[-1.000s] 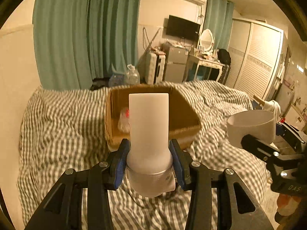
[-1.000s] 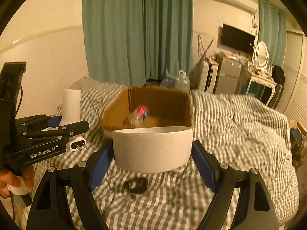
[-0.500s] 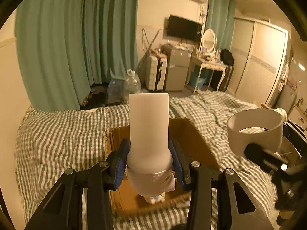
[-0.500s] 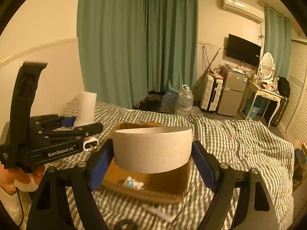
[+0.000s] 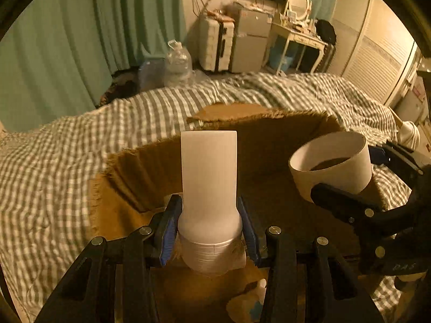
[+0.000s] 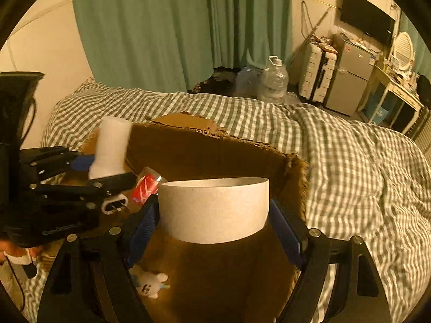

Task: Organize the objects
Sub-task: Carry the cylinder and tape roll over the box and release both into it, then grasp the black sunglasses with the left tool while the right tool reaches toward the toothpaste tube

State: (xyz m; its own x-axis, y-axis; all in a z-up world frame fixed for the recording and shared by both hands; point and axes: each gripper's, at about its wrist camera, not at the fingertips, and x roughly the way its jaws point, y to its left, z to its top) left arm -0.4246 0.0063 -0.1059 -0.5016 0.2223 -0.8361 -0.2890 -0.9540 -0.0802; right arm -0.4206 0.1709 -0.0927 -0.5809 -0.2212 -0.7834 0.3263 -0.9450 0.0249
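Left gripper [image 5: 209,231] clamps white bottle [image 5: 209,172]; right gripper [image 6: 214,223] clamps tape roll [image 6: 214,210], seemingly over box [image 6: 204,148].

Both views are dim, with a warm yellow-orange cast and a black round fisheye border that bends the room at the edges. The checked bedspread [image 5: 80,140] and cardboard box [image 6: 215,148] rim smear with motion blur, and the box floor lies in deep shadow.

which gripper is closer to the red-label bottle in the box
Left. The left gripper with its white bottle hangs right beside the red-label bottle; the right gripper, holding the tape roll, sits farther right.
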